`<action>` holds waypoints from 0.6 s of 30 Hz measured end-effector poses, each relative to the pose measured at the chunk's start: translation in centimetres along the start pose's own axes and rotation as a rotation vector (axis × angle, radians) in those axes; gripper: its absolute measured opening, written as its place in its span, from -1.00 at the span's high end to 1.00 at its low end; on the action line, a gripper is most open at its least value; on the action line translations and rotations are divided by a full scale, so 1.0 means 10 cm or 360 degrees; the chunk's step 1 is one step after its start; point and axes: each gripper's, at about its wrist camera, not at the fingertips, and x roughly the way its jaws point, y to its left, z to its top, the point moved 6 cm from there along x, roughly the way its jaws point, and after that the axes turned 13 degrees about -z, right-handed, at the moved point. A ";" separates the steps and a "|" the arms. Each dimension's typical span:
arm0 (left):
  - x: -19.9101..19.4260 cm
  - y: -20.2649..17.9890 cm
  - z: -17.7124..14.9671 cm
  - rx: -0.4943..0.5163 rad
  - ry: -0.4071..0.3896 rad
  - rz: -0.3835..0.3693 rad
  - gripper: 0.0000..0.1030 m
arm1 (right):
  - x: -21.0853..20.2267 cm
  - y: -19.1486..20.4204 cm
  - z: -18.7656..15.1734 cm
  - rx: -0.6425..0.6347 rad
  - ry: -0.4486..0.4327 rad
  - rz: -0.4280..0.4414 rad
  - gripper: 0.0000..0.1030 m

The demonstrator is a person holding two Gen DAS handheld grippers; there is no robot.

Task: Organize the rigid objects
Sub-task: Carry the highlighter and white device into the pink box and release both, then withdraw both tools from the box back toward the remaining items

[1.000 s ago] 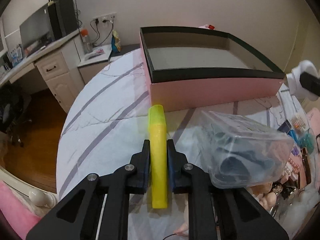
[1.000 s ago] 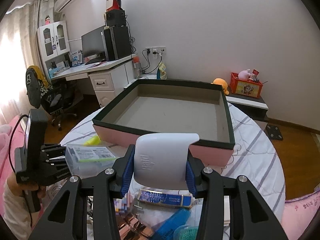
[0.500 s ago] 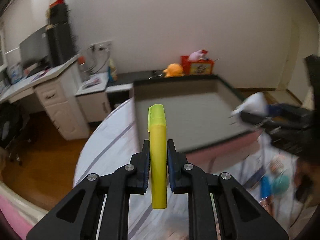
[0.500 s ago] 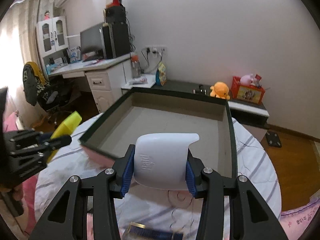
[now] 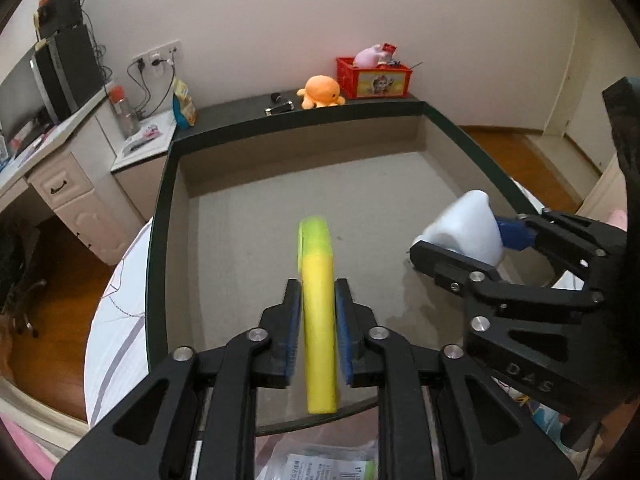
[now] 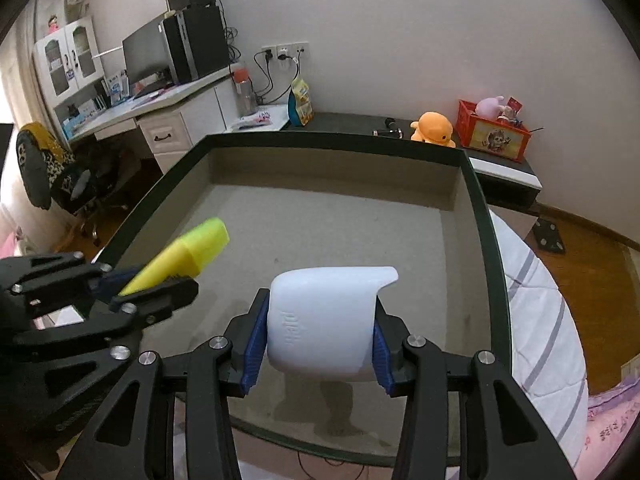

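Observation:
A large box with a dark green rim (image 5: pixel 160 216) and bare grey floor lies below both grippers; it also shows in the right wrist view (image 6: pixel 476 184). My left gripper (image 5: pixel 318 300) is shut on a yellow highlighter (image 5: pixel 316 280) and holds it above the box's near half; the highlighter (image 6: pixel 184 252) shows at the left of the right wrist view. My right gripper (image 6: pixel 320 320) is shut on a white plastic cup-like piece (image 6: pixel 324 316) above the box's near right part; the piece (image 5: pixel 468 232) shows in the left wrist view.
The box rests on a round table with a striped white cloth (image 5: pixel 116 344). A clear packet (image 5: pixel 320 464) lies at the near edge. A desk with monitor (image 6: pixel 160 80), a low dark cabinet with an orange plush (image 6: pixel 434 126) and a red crate (image 6: pixel 496 136) stand behind.
Both grippers moved forward and now hover over the inside of the box, each holding the same object. The clear container of small items has dropped out of the left view.

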 end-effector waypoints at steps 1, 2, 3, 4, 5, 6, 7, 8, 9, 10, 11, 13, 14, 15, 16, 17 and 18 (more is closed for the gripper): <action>-0.03 0.02 0.00 -0.0012 -0.0010 0.0013 0.26 | -0.03 -0.04 0.00 0.0016 -0.0011 -0.0019 -0.10; -0.10 0.03 0.01 -0.0030 -0.0042 0.0022 0.10 | -0.05 -0.05 0.02 0.0029 -0.0021 -0.0029 -0.15; -0.18 0.03 0.01 -0.0045 -0.0082 0.0014 -0.25 | -0.10 -0.08 0.02 0.0051 -0.0037 -0.0028 -0.17; -0.26 0.04 0.00 -0.0057 -0.0116 0.0022 -0.49 | -0.16 -0.12 0.03 0.0076 -0.0052 -0.0017 -0.27; -0.40 0.05 0.00 -0.0060 -0.0184 0.0048 -0.54 | -0.24 -0.15 0.04 0.0101 -0.0076 -0.0009 -0.39; -0.54 0.03 -0.02 -0.0053 -0.0244 0.0063 -0.60 | -0.33 -0.17 0.06 0.0114 -0.0103 -0.0012 -0.45; -0.68 0.02 -0.04 -0.0052 -0.0300 0.0091 -0.67 | -0.48 -0.22 0.06 0.0138 -0.0157 -0.0021 -0.56; -0.85 0.01 -0.09 -0.0059 -0.0372 0.0129 -0.74 | -0.61 -0.23 0.06 0.0154 -0.0196 -0.0021 -0.56; -1.00 -0.01 -0.13 -0.0063 -0.0439 0.0156 -0.91 | -0.75 -0.24 0.05 0.0163 -0.0244 -0.0013 -0.56; -1.16 -0.05 -0.18 -0.0066 -0.0517 0.0182 -0.99 | -0.92 -0.24 0.04 0.0172 -0.0291 -0.0016 -0.56; -1.33 -0.10 -0.26 -0.0066 -0.0593 0.0201 -0.99 | -1.05 -0.26 0.03 0.0182 -0.0329 -0.0030 -0.58; -1.58 -0.19 -0.39 -0.0063 -0.0686 0.0225 -0.99 | -1.41 -0.26 -0.05 0.0190 -0.0458 -0.0046 -0.62; -1.71 -0.24 -0.47 -0.0069 -0.0731 0.0247 -0.99 | -1.55 -0.26 -0.10 0.0194 -0.0504 -0.0062 -0.64; -1.81 -0.28 -0.56 -0.0073 -0.0759 0.0282 -0.99 | -1.71 -0.26 -0.16 0.0194 -0.0550 -0.0087 -0.67; -1.87 -0.32 -0.62 -0.0068 -0.0780 0.0301 -0.99 | -1.82 -0.24 -0.20 0.0196 -0.0583 -0.0100 -0.73; -1.94 -0.39 -0.72 -0.0056 -0.0799 0.0311 -1.00 | -1.98 -0.24 -0.28 0.0208 -0.0633 -0.0112 -0.77; -2.01 -0.44 -0.81 -0.0044 -0.0803 0.0320 -0.99 | -2.10 -0.23 -0.37 0.0215 -0.0669 -0.0125 -0.82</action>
